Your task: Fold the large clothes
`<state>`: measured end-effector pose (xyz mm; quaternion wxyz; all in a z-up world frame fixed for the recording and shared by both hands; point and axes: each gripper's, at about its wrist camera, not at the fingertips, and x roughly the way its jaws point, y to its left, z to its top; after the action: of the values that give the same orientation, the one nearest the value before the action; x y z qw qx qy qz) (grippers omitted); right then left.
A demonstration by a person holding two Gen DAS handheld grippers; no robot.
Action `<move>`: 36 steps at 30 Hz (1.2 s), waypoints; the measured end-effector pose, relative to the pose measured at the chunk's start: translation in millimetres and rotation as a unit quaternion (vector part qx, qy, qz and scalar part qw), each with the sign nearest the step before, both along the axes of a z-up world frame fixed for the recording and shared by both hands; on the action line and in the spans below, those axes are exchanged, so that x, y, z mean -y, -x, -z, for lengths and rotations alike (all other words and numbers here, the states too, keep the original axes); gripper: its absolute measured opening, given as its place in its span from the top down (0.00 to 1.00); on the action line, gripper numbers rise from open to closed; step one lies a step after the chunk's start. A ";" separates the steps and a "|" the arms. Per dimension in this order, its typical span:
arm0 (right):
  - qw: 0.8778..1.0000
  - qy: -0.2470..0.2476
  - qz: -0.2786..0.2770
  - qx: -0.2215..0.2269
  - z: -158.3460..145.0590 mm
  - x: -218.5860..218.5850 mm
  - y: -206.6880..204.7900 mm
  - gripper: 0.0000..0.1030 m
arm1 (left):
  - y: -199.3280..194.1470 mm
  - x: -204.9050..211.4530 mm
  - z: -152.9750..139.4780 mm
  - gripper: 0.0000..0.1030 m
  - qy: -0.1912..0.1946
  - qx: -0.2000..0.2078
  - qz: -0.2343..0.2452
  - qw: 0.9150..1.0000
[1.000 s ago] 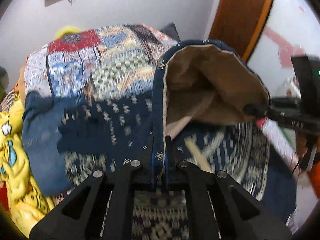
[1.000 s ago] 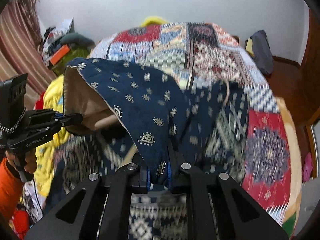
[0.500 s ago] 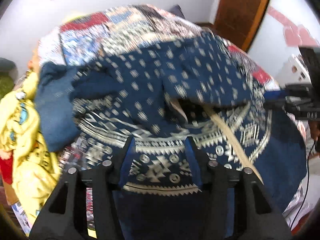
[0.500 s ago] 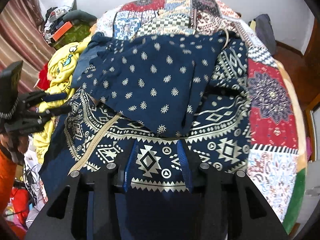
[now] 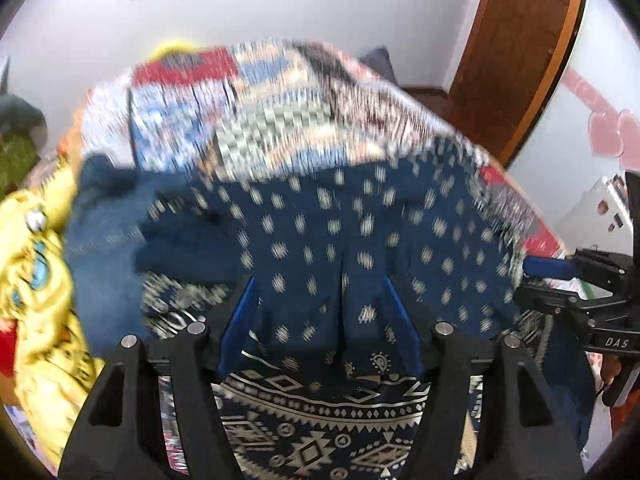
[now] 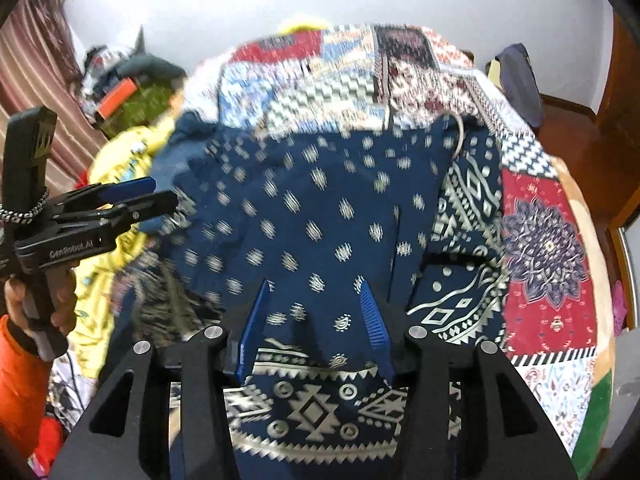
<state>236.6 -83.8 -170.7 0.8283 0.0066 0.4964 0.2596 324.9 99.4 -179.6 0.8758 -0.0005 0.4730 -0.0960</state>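
Note:
A large navy garment with white dots and a white geometric border (image 5: 336, 240) lies folded over itself on the bed; it also fills the middle of the right wrist view (image 6: 320, 220). My left gripper (image 5: 318, 292) is open and empty, its blue pads spread just above the folded edge. My right gripper (image 6: 314, 296) is open and empty above the same edge. In the right wrist view the left gripper (image 6: 154, 196) shows at the left, jaws apart. In the left wrist view the right gripper (image 5: 528, 280) shows at the right.
The bed carries a patchwork quilt (image 6: 548, 248). A yellow cartoon-print cloth (image 5: 36, 280) and a plain blue garment (image 5: 108, 216) lie to the left. A wooden door (image 5: 520, 52) stands at the back right. Clutter (image 6: 128, 96) sits by the curtain (image 6: 40, 80).
Both grippers let go of the garment's edge, which dropped folded onto the lower half. Since then both have opened wider and drawn back a little.

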 end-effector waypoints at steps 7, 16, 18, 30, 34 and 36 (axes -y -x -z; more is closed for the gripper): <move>0.999 0.015 0.017 -0.048 47.4 13.5 -5.9 0.58 | 12.2 6.5 59.0 0.37 -0.020 -0.039 0.005 0.999; 0.998 -0.005 0.031 -0.046 25.0 43.3 -3.6 0.58 | 42.8 -29.2 21.7 0.30 0.004 -0.012 0.007 1.000; 0.998 -0.012 0.039 -0.038 19.8 51.4 -8.3 0.58 | 41.5 -45.0 12.7 0.30 -0.001 0.001 -0.011 1.000; 0.993 -0.018 0.114 -0.028 25.3 85.4 -72.0 0.57 | -19.8 -162.1 30.9 0.21 0.127 -0.014 -0.157 0.979; 0.987 -0.044 0.138 -0.066 52.2 93.3 -93.4 0.57 | -49.1 -177.3 62.7 0.21 0.207 -0.051 -0.176 0.961; 0.986 -0.052 0.141 -0.071 58.6 95.5 -101.2 0.57 | -63.5 -181.3 77.9 0.21 0.222 -0.064 -0.181 0.956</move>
<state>337.8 -179.2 -229.3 0.8178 0.1376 0.5340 0.1646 388.4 280.7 -257.5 0.8244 -0.2865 0.4866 -0.0384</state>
